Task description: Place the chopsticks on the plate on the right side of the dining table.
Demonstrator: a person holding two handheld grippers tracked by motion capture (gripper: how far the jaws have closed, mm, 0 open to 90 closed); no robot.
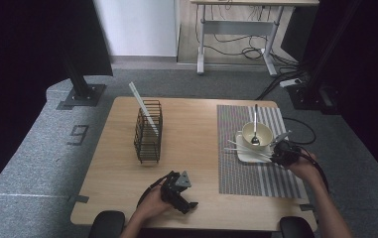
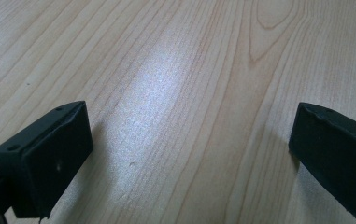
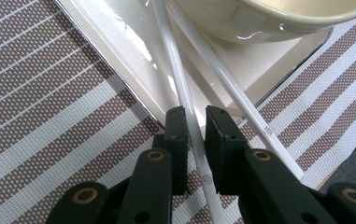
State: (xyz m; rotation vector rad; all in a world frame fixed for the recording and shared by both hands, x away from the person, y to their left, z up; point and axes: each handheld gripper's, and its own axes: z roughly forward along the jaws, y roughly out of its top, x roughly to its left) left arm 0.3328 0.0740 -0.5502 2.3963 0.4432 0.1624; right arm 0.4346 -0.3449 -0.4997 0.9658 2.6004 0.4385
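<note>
- Right gripper jaws grip one white chopstick, which lies across the plate, long axis pointing along the jaws
- Left gripper jaws open over the bench

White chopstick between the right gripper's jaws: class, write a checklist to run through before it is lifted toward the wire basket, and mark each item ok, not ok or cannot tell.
1. Right gripper shut on one white chopstick: ok.
2. Second chopstick outside the jaws: ok.
3. Held chopstick free of the bowl: cannot tell; it runs close under the rim.
4. Plate lies flat on the striped placemat: ok.
5. Wire basket upright, with one chopstick already in it: ok.
6. Left gripper open over bare table, out of the way: ok.
</note>
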